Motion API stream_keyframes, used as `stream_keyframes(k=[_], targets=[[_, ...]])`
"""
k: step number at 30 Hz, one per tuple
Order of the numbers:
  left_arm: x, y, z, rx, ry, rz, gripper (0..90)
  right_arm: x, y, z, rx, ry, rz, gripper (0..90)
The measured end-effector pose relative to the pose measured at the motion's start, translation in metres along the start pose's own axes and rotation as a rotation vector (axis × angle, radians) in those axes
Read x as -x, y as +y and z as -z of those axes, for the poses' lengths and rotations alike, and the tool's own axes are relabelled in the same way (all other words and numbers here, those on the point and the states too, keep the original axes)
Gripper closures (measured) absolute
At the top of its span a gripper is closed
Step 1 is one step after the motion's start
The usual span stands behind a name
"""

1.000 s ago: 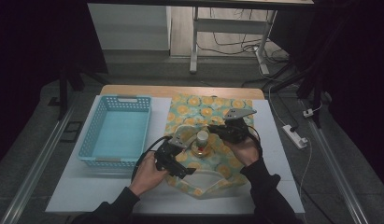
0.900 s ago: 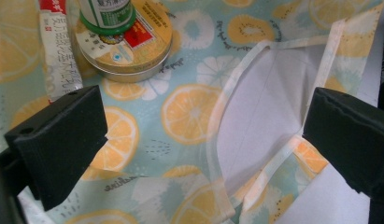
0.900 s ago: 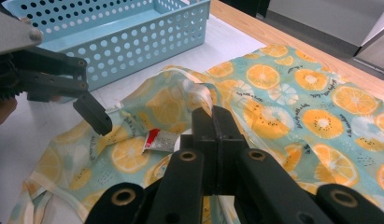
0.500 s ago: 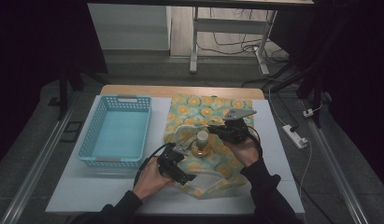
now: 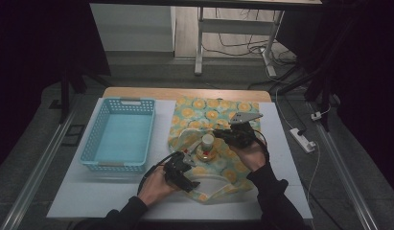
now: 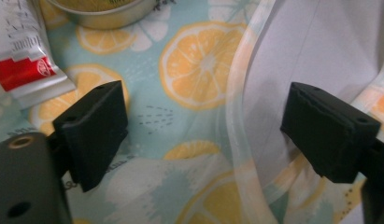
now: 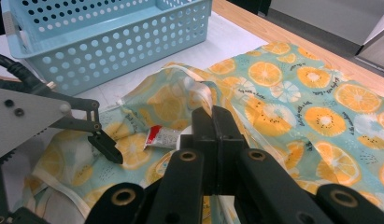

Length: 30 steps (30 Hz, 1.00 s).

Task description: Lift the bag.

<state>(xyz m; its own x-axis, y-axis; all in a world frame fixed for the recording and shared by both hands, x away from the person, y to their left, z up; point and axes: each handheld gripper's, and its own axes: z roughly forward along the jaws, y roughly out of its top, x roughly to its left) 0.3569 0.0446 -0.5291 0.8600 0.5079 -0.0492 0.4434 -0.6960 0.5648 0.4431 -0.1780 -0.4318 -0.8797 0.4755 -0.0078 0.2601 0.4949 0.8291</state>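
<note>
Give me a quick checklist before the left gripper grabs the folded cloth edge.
1. Left gripper jaws straddle the pale hem of the orange-slice print cloth: ok; they have just been closing, hem between them, pads not yet pressing.
2. Red and white tube clear of the left jaws: ok, beside them.
3. Right gripper jaws shut: ok; whether they pinch cloth, cannot tell.
4. Small jar with cream lid upright on the cloth: ok.
5. Light blue perforated plastic basket out of the way: ok.

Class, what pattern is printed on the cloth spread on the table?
Orange slices on pale teal cloth; clearest in the right gripper view.
</note>
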Motion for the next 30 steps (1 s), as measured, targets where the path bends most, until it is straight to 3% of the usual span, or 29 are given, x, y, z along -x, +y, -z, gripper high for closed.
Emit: stream_keyframes(k=[8,11,17,21,27,30], targets=[[-0.005,0.0,0.006,-0.005,0.007,0.026,38.7,0.0,0.0,-0.001,-0.002,0.0,0.001,90.0],[-0.007,0.0,0.008,-0.008,0.001,0.033,55.1,-0.001,0.0,-0.001,-0.002,0.001,0.002,90.0],[-0.008,0.001,0.008,-0.01,-0.027,0.042,77.7,-0.001,-0.001,-0.003,-0.007,0.001,0.003,90.0],[-0.008,0.002,0.007,-0.012,-0.034,0.058,83.4,-0.001,-0.001,-0.003,-0.008,0.004,0.003,90.0],[-0.011,0.002,0.007,-0.01,-0.061,0.153,88.1,-0.002,-0.001,-0.004,-0.01,0.004,0.003,90.0],[-0.011,0.003,0.007,-0.014,-0.062,0.171,88.6,-0.001,-0.001,-0.003,-0.01,0.003,0.002,90.0]])
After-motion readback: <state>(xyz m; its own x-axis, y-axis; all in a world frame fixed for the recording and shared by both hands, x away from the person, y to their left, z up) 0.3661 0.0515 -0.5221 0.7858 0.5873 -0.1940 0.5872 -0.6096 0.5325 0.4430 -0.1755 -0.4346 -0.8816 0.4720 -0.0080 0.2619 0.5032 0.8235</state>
